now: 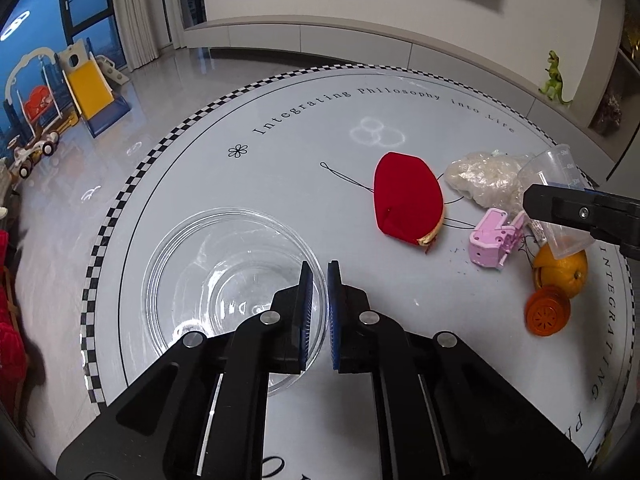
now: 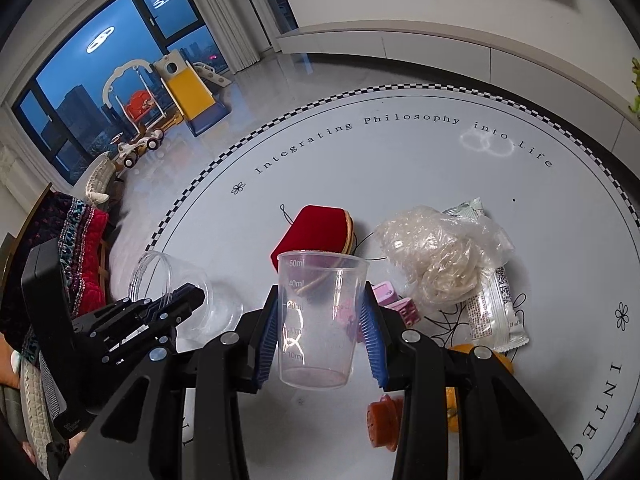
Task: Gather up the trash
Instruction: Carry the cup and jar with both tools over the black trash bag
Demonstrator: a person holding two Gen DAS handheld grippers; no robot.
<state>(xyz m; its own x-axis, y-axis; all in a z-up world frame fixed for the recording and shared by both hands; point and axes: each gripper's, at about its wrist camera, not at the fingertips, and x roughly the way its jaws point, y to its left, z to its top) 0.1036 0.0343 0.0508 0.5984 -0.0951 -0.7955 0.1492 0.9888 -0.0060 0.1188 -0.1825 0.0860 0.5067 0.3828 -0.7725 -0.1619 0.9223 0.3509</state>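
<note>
1. The right gripper (image 2: 324, 320) pinches a clear plastic measuring cup (image 2: 320, 320) between its blue pads, one on each side wall; the cup stands nearly upright and looks empty.
2. The left gripper (image 1: 320, 312) has its jaws pressed nearly together with nothing between them, and it hangs over the near rim of a clear glass bowl (image 1: 192, 264).
3. The relation that matters: the bowl, likely the collecting vessel, lies to the left of the held cup, just beyond the left gripper. The right hand would have to carry the cup leftward across the table to reach it.
4. The loose trash lies on the right side, nearer the right hand: a crumpled plastic film wad (image 2: 432, 256), a white wrapper (image 2: 496, 312) lying lengthwise towards the camera, and an orange (image 1: 564, 272) with an orange cap (image 1: 546, 316) beside it.
5. A red pouch (image 1: 406, 200) and a pink toy piece (image 1: 494, 238) sit between bowl and trash.
6. All rest on a round pale table (image 1: 360, 128) with a checkered border and printed lettering.
7. Beyond are a glossy floor, a child's slide (image 1: 92, 88) and dusk-blue windows.
</note>
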